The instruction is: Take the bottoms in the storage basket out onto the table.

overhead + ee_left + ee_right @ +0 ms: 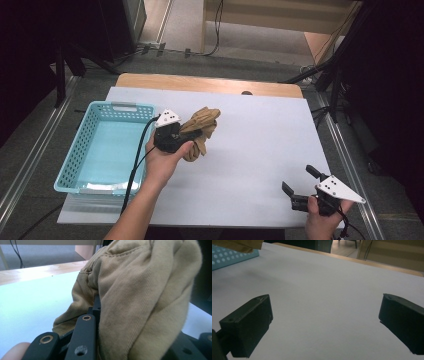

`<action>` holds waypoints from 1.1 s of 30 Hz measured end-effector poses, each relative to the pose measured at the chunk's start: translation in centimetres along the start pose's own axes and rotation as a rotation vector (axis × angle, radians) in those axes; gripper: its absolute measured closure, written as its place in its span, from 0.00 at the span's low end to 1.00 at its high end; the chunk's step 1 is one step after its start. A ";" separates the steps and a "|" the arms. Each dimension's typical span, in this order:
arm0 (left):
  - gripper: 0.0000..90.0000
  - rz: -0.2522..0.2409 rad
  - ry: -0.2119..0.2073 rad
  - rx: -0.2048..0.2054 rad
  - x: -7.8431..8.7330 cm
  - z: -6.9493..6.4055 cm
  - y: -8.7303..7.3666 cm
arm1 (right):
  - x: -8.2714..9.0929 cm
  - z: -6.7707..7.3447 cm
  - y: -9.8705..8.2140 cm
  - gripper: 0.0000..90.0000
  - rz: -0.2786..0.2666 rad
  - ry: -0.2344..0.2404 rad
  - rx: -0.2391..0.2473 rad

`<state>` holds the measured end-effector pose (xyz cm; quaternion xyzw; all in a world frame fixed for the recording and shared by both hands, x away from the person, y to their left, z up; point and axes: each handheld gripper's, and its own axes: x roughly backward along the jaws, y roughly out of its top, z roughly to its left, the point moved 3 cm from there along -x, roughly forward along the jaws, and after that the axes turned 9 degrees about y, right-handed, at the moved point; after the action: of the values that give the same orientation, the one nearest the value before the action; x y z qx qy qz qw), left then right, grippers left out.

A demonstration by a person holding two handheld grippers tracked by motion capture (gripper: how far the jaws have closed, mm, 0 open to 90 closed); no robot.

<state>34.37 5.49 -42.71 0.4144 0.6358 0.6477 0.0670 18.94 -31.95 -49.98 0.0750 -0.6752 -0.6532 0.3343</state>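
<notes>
Covering most of the wooden table (210, 83), a white sheet (250, 165) serves as the work surface. A turquoise perforated plastic basket (75, 165) sits at its left edge, apparently empty. The tan cloth (202, 131), a soft ribbed knit with a stitched seam, hangs bunched and lifted off the sheet, just right of the basket's near corner. The left gripper (172, 135) has its jaws clenched on the cloth, which drapes over them in the left gripper view (150, 302). The cloth's long axis runs roughly up and away to the right from the jaws. Judgement: the basket lies directly to the left of the grasp, so a short leftward carry would place the cloth inside. The right gripper (300, 187) hovers near the sheet's right front corner, well apart, jaws spread wide and holding nothing.
</notes>
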 end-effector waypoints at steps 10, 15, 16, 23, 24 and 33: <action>0.76 0.049 -0.016 -0.023 -2.1 -1.3 -1.3 | -0.1 0.1 0.0 0.00 0.004 0.007 0.006; 0.76 0.073 -0.019 -0.022 -3.1 -1.5 -2.0 | -0.2 0.2 -0.1 0.00 0.006 0.007 0.003; 0.76 0.076 -0.021 -0.023 -3.2 -1.6 -2.1 | -0.2 0.2 -0.1 0.00 0.009 0.008 0.006; 0.75 0.106 -0.025 -0.014 -4.3 -1.8 -3.2 | -0.3 0.2 -0.2 0.00 0.013 0.011 0.006; 0.75 0.113 -0.025 -0.013 -4.5 -1.8 -3.4 | -0.3 0.2 -0.2 0.00 0.013 0.011 0.005; 0.74 0.135 -0.028 -0.009 -5.5 -2.0 -4.0 | -0.3 0.1 -0.3 0.00 0.014 0.009 0.000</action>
<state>34.94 1.34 -48.46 0.4651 0.6026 0.6476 0.0337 19.00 -31.74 -50.31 0.0731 -0.6743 -0.6504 0.3421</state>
